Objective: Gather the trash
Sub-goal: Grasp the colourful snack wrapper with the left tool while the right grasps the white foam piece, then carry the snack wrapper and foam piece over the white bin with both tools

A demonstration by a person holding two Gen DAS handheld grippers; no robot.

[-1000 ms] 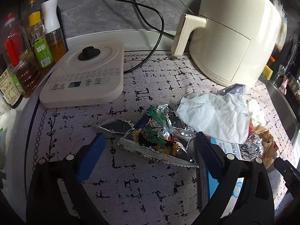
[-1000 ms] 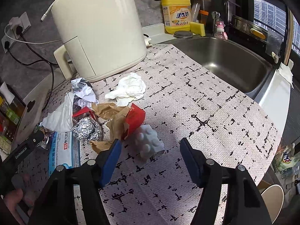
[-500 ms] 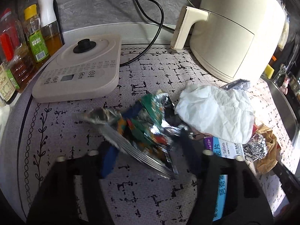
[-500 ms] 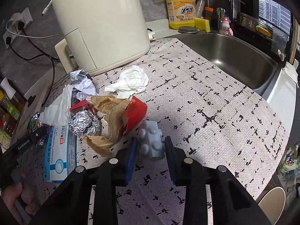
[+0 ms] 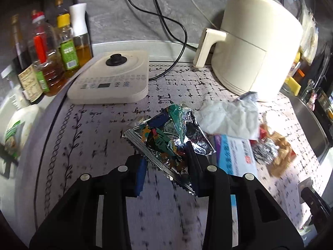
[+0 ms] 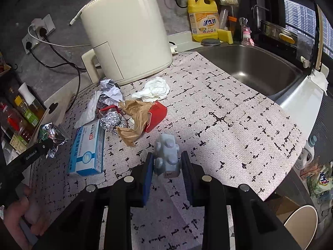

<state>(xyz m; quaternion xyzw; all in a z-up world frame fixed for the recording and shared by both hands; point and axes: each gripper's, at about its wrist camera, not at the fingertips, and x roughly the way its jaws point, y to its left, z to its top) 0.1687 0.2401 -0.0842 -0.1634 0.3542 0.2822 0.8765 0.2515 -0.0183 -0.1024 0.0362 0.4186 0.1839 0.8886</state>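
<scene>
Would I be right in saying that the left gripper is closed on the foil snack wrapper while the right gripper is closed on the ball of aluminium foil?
Not quite. The left gripper does clamp the foil snack wrapper, but the right gripper is closed on the pale blue bumpy plastic piece; the right wrist view shows the foil ball lying untouched among the trash.

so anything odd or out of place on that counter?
Loose trash clutters the patterned mat beside the air fryer: crumpled tissue, foil ball, torn brown paper, a medicine box. Nothing looks spilled or broken.

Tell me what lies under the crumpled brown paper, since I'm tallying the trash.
A red carton pokes out beneath the brown paper, with the foil ball against its left edge. Anything further underneath is covered.
</scene>
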